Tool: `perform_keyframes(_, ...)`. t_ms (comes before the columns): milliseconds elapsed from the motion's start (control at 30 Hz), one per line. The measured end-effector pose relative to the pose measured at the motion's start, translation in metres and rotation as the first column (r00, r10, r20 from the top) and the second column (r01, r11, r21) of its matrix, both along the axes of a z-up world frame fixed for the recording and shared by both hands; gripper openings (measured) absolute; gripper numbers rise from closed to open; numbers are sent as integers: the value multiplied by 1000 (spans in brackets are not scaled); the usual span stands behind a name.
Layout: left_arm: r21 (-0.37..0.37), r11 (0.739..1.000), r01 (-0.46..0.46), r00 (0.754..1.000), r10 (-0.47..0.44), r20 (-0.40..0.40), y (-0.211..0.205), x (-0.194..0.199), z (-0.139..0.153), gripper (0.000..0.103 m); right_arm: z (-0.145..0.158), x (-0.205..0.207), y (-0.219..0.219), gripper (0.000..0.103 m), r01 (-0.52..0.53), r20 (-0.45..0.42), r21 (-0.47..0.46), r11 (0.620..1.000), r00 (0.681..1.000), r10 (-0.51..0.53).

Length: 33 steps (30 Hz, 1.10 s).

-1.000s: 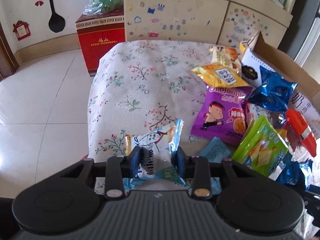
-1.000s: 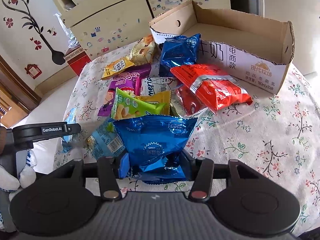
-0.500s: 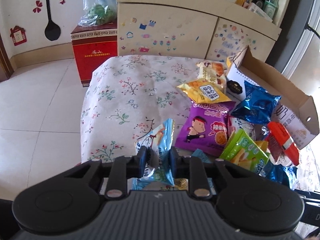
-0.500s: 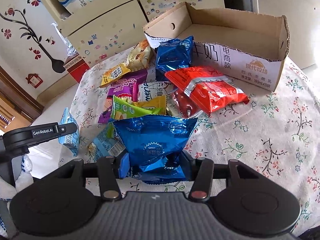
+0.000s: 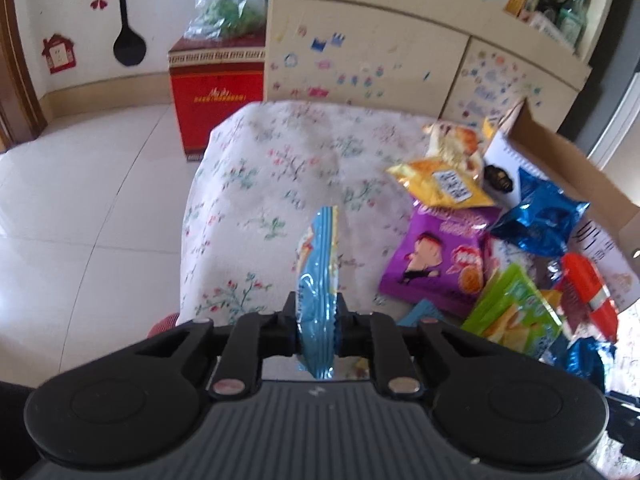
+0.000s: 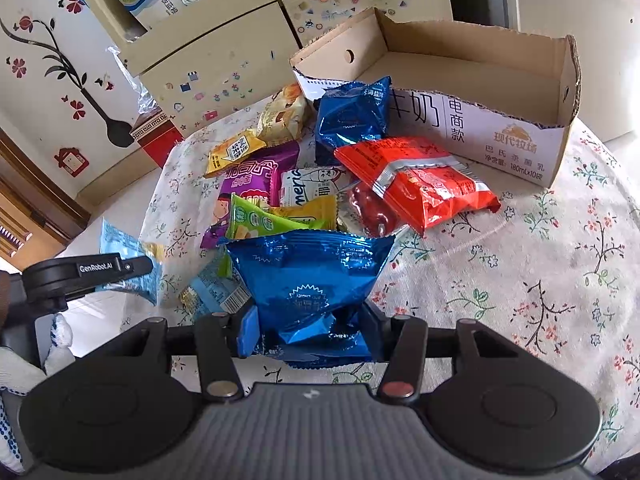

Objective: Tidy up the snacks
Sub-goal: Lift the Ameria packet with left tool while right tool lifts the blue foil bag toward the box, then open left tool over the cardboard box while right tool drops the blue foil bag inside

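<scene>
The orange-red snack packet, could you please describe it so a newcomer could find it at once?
Start at the open cardboard box on the floral tablecloth. Directly before its printed front wall lies the orange-red packet, atop the snack pile. It alone is orange-red with a silver band; its neighbours are blue, purple, green or yellow.

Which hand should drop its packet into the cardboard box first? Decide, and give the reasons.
Right, probably. The right gripper is shut on the dark blue foil packet, with open tablecloth leading to the empty cardboard box. The left gripper, clamping the light blue packet, has the snack pile between it and the box.

Floral-clothed table (image 6: 560, 248); snack packets (image 6: 416, 184); cardboard box (image 6: 500, 136)
</scene>
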<state>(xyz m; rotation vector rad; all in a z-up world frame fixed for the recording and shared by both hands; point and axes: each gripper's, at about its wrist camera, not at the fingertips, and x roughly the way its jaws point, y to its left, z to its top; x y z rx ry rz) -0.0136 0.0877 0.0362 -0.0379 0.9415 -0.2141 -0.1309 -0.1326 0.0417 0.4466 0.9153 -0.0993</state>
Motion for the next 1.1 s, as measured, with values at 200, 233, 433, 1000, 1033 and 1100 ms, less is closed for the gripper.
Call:
perform_keyframes(200, -13, 998, 61, 997, -60, 53, -13, -8, 15, 13, 5, -3, -2, 57, -5, 26, 20, 1000, 1000, 4)
perform_keyframes(233, -12, 997, 72, 995, -71, 64, -16, -9, 19, 13, 7, -4, -3, 57, -5, 33, 22, 1000, 999, 5)
perform_keyframes(433, -38, 991, 126, 988, -122, 99, -32, -15, 34, 13, 23, -6, -6, 57, -18, 80, 11, 1000, 997, 17)
perform_keyframes(1000, -66, 961, 269, 939, -246, 242, -84, 2, 93, 14, 78, 12, -37, 57, -24, 230, -114, 993, 972, 50)
perform_keyframes(1033, -74, 958, 279, 936, -253, 246, -89, 5, 96, 14, 82, 14, -43, 57, -17, 243, -117, 993, 969, 45)
perform_keyframes(1100, -82, 952, 295, 931, -267, 250, -99, 12, 101, 14, 87, 20, -56, 57, 2, 268, -127, 992, 963, 33)
